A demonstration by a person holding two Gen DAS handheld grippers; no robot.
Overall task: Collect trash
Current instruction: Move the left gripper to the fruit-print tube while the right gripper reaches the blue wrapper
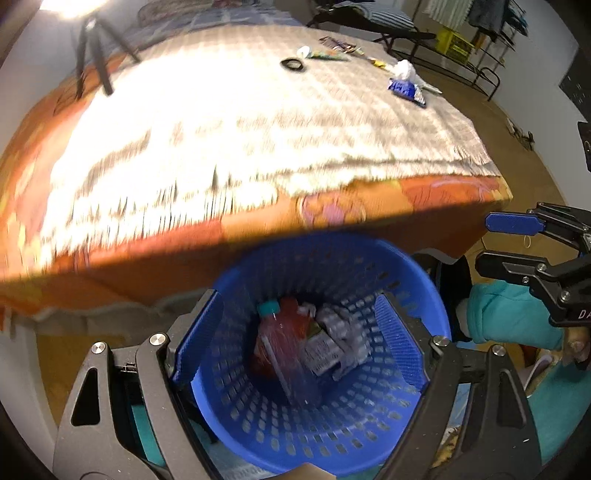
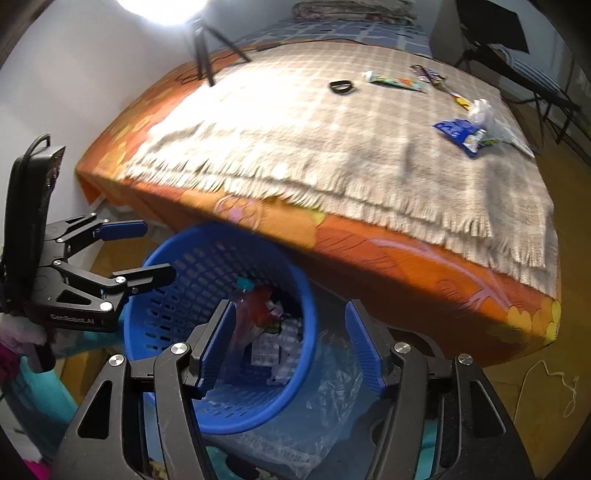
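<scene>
A blue perforated basket [image 1: 332,254] [image 2: 207,266] stands below the bed's edge. It holds a reddish bottle [image 1: 284,343] [image 2: 255,306] with a teal cap and some printed wrappers. My left gripper [image 1: 299,339] [image 2: 147,253] hangs open over the basket's mouth with nothing between its pads. My right gripper [image 2: 288,350] [image 1: 484,243] is open and empty too, over the basket's right rim. On the far right of the bed lie a blue wrapper [image 1: 406,90] [image 2: 460,133], a white crumpled bag [image 1: 404,70] [image 2: 484,110], a printed tube [image 2: 395,81] and a black ring [image 1: 293,64] [image 2: 341,87].
The bed carries an orange sheet [image 2: 369,236] and a fringed checked blanket [image 2: 332,147]. Black tripod legs [image 2: 203,59] stand at its far left under a bright lamp. A clear plastic sheet [image 2: 328,387] lies under the basket. Dark folding furniture [image 1: 399,33] stands beyond the bed.
</scene>
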